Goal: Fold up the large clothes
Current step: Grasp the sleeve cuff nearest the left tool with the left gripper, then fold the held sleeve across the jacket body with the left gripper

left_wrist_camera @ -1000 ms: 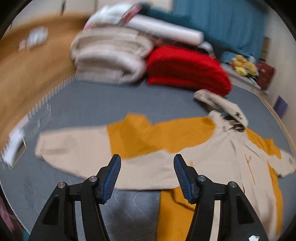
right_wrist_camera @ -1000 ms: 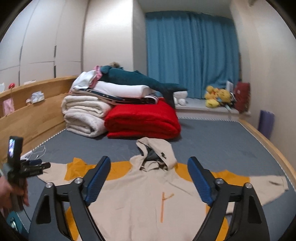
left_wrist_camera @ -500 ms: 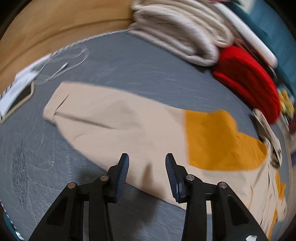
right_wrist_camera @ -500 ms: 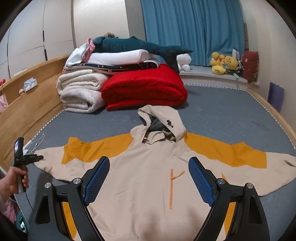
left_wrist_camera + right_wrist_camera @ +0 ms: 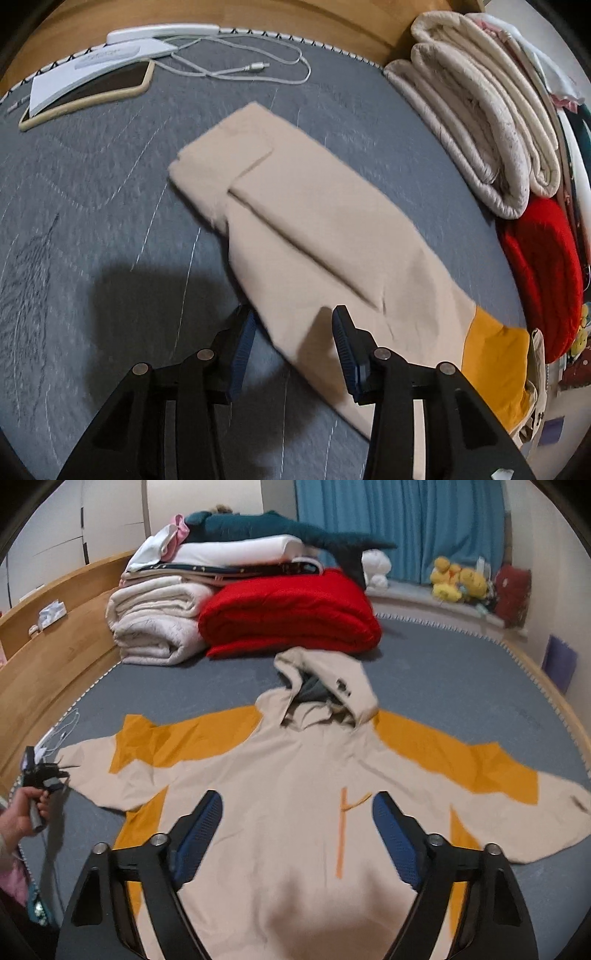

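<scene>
A beige hooded jacket (image 5: 295, 775) with orange panels lies spread face up on the grey mattress (image 5: 461, 679), hood toward the far end. In the left wrist view its beige left sleeve (image 5: 314, 229) runs diagonally, the cuff at the upper left. My left gripper (image 5: 293, 317) hovers over the sleeve's near edge, jaws partly apart, with the cloth beneath them and not pinched. In the right wrist view the left gripper (image 5: 62, 773) sits in a hand (image 5: 22, 812) by that cuff. My right gripper (image 5: 297, 801) hangs above the jacket's chest; its jaws are wide, closing, and nothing is between them.
A phone (image 5: 85, 92), a white booklet (image 5: 92, 66) and a white cable (image 5: 258, 70) lie near the cuff by the wooden bed frame (image 5: 55, 657). Folded cream blankets (image 5: 155, 627), a red quilt (image 5: 291, 613) and pillows are stacked at the far end. Plush toys (image 5: 458, 579) sit by the curtain.
My left gripper swung along the sleeve toward the cuff, sank closer to it and narrowed its jaws. My right gripper tipped down over the jacket's front and its jaws came in a little.
</scene>
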{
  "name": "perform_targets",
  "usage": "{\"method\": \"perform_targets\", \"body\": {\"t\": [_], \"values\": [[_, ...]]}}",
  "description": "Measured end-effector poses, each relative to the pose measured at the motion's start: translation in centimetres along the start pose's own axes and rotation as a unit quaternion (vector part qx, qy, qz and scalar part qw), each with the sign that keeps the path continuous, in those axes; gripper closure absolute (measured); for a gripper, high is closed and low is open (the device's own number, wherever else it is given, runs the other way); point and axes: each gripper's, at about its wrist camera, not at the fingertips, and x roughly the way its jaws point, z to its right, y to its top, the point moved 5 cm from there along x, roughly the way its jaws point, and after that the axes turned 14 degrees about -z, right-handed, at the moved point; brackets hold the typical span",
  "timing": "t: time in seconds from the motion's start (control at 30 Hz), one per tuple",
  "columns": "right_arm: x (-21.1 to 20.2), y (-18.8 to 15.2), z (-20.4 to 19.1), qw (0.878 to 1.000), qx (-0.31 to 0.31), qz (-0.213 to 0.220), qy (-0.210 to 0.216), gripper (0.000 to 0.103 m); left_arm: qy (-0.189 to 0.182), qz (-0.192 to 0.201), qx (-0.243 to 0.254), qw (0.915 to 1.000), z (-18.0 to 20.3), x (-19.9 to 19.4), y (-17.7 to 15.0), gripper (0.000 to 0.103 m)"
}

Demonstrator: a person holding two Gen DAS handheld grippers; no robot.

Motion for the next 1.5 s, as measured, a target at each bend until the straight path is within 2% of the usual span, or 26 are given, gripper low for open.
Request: {"method": "perform_targets", "body": {"t": [0.1, 0.13, 0.2, 0.27, 0.33, 0.43, 0.57, 0.67, 0.77, 0.87, 0.93, 1.0, 1.1, 1.17, 1.37, 1.43, 1.47, 1.5], "values": [[0.8, -0.2, 0.3, 1.000, 0.014, -0.010, 0.007, 0.026, 0.000, 0.010, 0.004, 0.9999, 0.1, 0.1, 0.9, 0.076], [1.0, -0.2, 0.3, 1.000, 0.017, -0.013, 0.006, 0.026, 0.003, 0.012, 0.004, 0.9999, -0.1, 0.1, 1.1, 0.093], [1.4, -0.1, 0.5, 1.000, 0.021, -0.016, 0.007, 0.028, -0.003, 0.017, -0.001, 0.9998, -0.2, -0.3, 1.4, 0.098], [1.6, -0.1, 0.6, 1.000, 0.022, -0.018, 0.009, 0.036, 0.006, 0.033, 0.006, 0.9994, 0.6, -1.6, 1.4, 0.100], [1.4, 0.0, 0.7, 1.000, 0.022, -0.014, 0.003, 0.053, 0.019, 0.062, 0.036, 0.9973, 3.0, -4.0, 1.5, 0.102], [1.2, 0.2, 0.6, 1.000, 0.017, -0.014, 0.011, 0.074, 0.011, 0.100, 0.078, 0.9918, 7.8, -8.2, 1.0, 0.102], [-0.4, 0.6, 0.8, 1.000, 0.019, 0.008, 0.007, 0.075, -0.010, 0.138, 0.130, 0.9818, 15.4, -14.3, -2.6, 0.102], [-1.9, 1.0, 1.3, 0.999, 0.029, 0.026, 0.003, 0.075, -0.027, 0.143, 0.171, 0.9745, 19.6, -17.0, -6.7, 0.102], [-3.0, 1.3, 2.2, 0.999, 0.040, 0.033, -0.010, 0.074, -0.051, 0.128, 0.214, 0.9671, 24.3, -18.6, -12.6, 0.103], [-3.7, 1.2, 3.6, 0.998, 0.058, 0.027, -0.009, 0.070, -0.066, 0.110, 0.252, 0.9591, 27.7, -18.5, -17.3, 0.103], [-3.7, 1.0, 4.4, 0.997, 0.069, 0.015, 0.001, 0.059, -0.079, 0.090, 0.288, 0.9500, 30.7, -17.1, -20.8, 0.103], [-3.7, 0.6, 5.0, 0.997, 0.076, 0.008, 0.007, 0.055, -0.092, 0.067, 0.318, 0.9414, 33.1, -15.0, -23.8, 0.103], [-3.5, -0.1, 5.7, 0.997, 0.076, -0.007, 0.011, 0.048, -0.106, 0.016, 0.335, 0.9360, 35.5, -11.8, -26.9, 0.103], [-3.2, -0.4, 5.8, 0.997, 0.070, -0.013, 0.011, 0.047, -0.104, -0.009, 0.366, 0.9246, 37.8, -9.5, -29.3, 0.103], [-1.6, -0.7, 5.7, 0.997, 0.069, -0.033, 0.009, 0.047, -0.096, -0.084, 0.440, 0.8887, 40.5, -5.1, -35.2, 0.103], [-0.9, -0.6, 5.3, 0.997, 0.070, -0.040, 0.014, 0.050, -0.101, -0.100, 0.442, 0.8859, 40.3, -4.4, -36.9, 0.103], [-0.6, -0.6, 5.1, 0.997, 0.070, -0.043, 0.016, 0.056, -0.107, -0.110, 0.441, 0.8843, 40.4, -4.2, -37.7, 0.103], [-0.2, -0.6, 4.8, 0.996, 0.068, -0.046, 0.018, 0.076, -0.112, -0.120, 0.443, 0.8816, 40.3, -4.0, -38.1, 0.103]]}}
